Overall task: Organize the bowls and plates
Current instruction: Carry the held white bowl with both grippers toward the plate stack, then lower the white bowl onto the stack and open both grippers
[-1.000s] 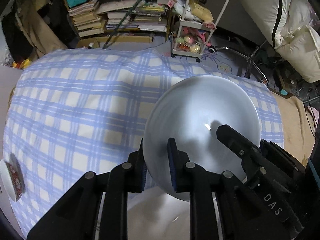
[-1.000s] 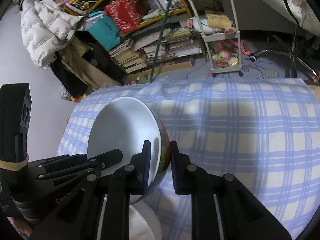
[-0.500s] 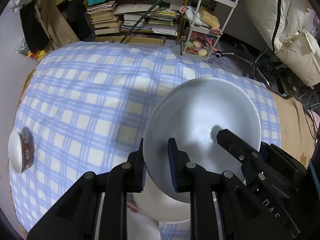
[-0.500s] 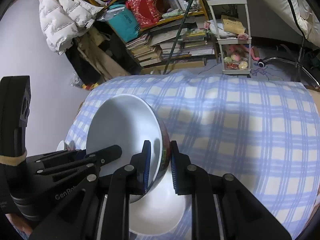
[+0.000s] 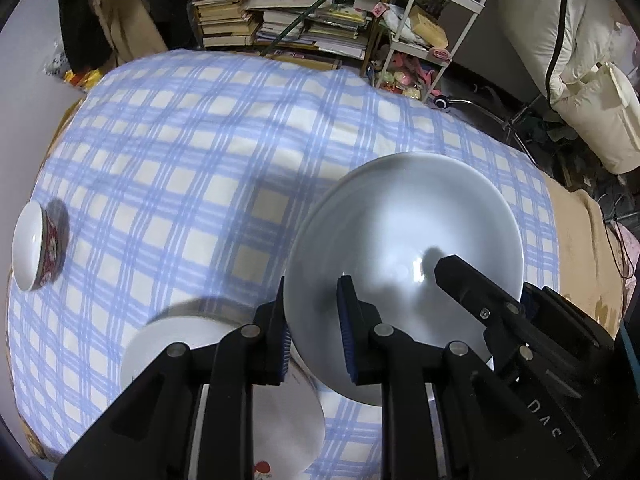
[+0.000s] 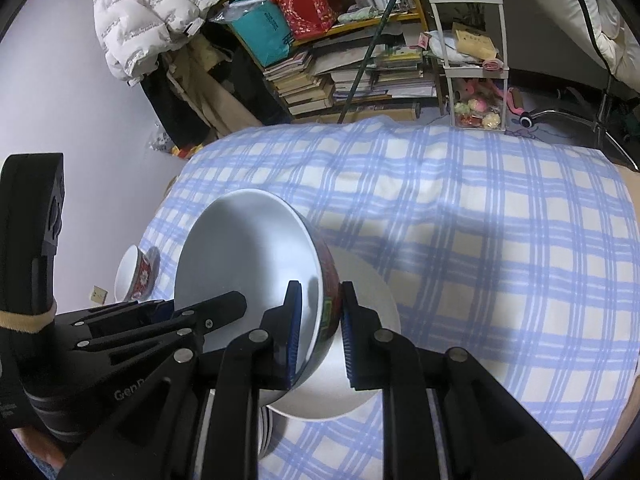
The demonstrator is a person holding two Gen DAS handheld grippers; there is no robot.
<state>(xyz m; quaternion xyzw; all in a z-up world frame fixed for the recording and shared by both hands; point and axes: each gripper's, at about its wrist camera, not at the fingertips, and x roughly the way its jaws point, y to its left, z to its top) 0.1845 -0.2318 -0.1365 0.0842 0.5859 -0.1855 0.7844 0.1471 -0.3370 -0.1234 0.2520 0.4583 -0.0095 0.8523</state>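
A large bowl [image 5: 400, 240], white inside with a red pattern outside [image 6: 248, 264], hangs tilted above the checked tablecloth [image 5: 180, 152]. My left gripper [image 5: 314, 332] is shut on its near rim. My right gripper [image 6: 320, 334] is shut on the opposite rim, one pad inside and one on the red wall. Each gripper shows in the other's view: the right gripper [image 5: 480, 308] and the left gripper [image 6: 212, 308]. A white plate [image 5: 160, 344] lies on a stack just under the bowl [image 6: 372, 360]. A small red-patterned bowl [image 5: 34, 252] stands at the table's left end [image 6: 136, 272].
The blue checked cloth [image 6: 480, 240] covers the whole table. Beyond its far edge are stacked books on a shelf [image 5: 280, 20], a white trolley [image 5: 432, 32] and a white jacket [image 6: 140, 12]. Bedding [image 5: 592, 80] lies at the right.
Both grippers have carried the large bowl together across the table. The white plate stack has come into view beneath it, and the small bowl shows more fully at the left.
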